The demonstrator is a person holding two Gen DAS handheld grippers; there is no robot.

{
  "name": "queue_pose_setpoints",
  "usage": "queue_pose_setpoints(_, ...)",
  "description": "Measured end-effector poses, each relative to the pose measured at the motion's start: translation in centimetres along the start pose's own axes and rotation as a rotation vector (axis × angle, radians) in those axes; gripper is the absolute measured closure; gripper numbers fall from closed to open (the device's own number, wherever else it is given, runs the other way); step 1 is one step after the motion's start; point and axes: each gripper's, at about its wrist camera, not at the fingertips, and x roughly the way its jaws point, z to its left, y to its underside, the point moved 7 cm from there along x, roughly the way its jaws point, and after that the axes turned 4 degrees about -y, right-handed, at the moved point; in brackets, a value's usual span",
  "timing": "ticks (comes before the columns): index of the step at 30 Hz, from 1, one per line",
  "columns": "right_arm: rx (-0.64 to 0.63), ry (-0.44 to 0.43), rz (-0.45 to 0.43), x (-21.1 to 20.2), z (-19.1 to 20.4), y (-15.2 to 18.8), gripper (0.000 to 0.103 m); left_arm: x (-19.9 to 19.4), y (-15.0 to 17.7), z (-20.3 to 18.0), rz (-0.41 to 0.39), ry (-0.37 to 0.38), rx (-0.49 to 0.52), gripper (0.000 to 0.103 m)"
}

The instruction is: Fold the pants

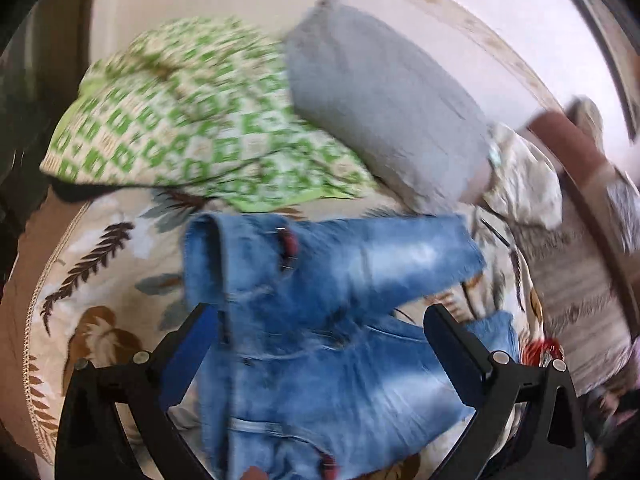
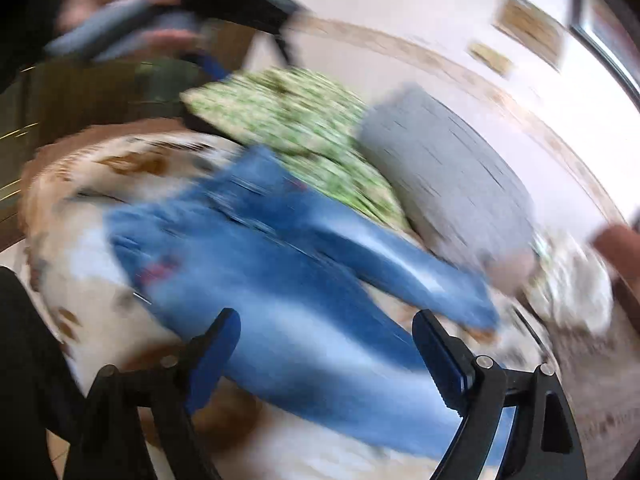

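Both of my grippers hang spread wide above the bed, and neither grips anything. My left gripper point(image 1: 320, 356) has its black fingers with blue pads point(image 1: 188, 356) either side of the faded blue denim pants point(image 1: 320, 320), which lie loose under it on the cream bedspread printed with brown leaves point(image 1: 92, 280). My right gripper point(image 2: 324, 356) is likewise released, its jaws standing clear above the same denim.

The pants look partly folded: one leg runs across the top, its frayed hem point(image 1: 472, 248) pointing right, while the waist part lies nearer to me. Just behind them sit a green-and-white checked cloth point(image 1: 180, 120) and a grey pillow point(image 1: 384, 104); the folded leg's far edge seems to touch the green cloth, though blur makes that hard to confirm.

From here I judge the main risk to be a careless pinch. If I take only the upper layer, the fold beneath will slide apart and bunch. Denim is stiff, so a loose crease may spring open. Reaching too far back could also snag the green cloth along with the leg, dragging it into the fold. My other hand point(image 2: 120, 8) is close by, so crossing paths could knock the grippers together.
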Motion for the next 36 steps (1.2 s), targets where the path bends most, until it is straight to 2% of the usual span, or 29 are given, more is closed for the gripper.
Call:
queue_pose_setpoints(3, 0.11, 0.017, 0.076, -0.4, -6.0, 2.4, 0.013, -0.3, 2.8, -4.3, -0.038, -0.002, 0.056, 0.001)
queue_pose_setpoints(6, 0.234, -0.008, 0.142, -1.0, -11.0, 4.6, 0.013, 0.0, 5.6, -7.4, -0.06, -0.03, 0.116, 0.001)
queue_pose_setpoints(8, 0.293, -0.011, 0.145, -1.7, -13.3, 5.8, 0.013, 0.1, 7.5, -9.2, -0.085, -0.058, 0.165, 0.001)
queue_pose_setpoints(13, 0.386, -0.047, 0.154, -2.2, -16.7, 7.6, 0.013, 0.1, 11.7, -11.8, -0.16, -0.112, 0.234, 0.001)
queue_pose_setpoints(17, 0.431, -0.069, 0.162, -1.6, -18.2, 7.6, 0.013, 0.4, 12.7, -12.9, -0.141, -0.102, 0.247, 0.001)
queue_pose_setpoints(21, 0.444, -0.081, 0.167, 0.1, -19.7, 6.5, 0.013, 1.7, 11.1, -14.0, -0.127, -0.134, 0.307, 0.001)
queue_pose_setpoints(26, 0.437, -0.092, 0.172, 3.6, -22.4, 3.1, 0.013, 5.3, 7.4, -16.5, -0.071, -0.108, 0.411, 0.001)
queue_pose_setpoints(28, 0.428, -0.101, 0.174, 5.5, -23.8, 1.4, 0.013, 7.7, 4.7, -17.9, -0.047, -0.097, 0.487, 0.001)
queue_pose_setpoints(32, 0.406, -0.102, 0.217, 11.1, -26.8, -2.0, 0.013, 13.8, -0.5, -19.4, 0.006, -0.131, 0.575, 0.001)
queue_pose_setpoints(36, 0.374, -0.082, 0.284, 18.8, -29.3, -3.9, 0.013, 20.3, -4.5, -19.0, 0.067, -0.162, 0.572, 0.001)
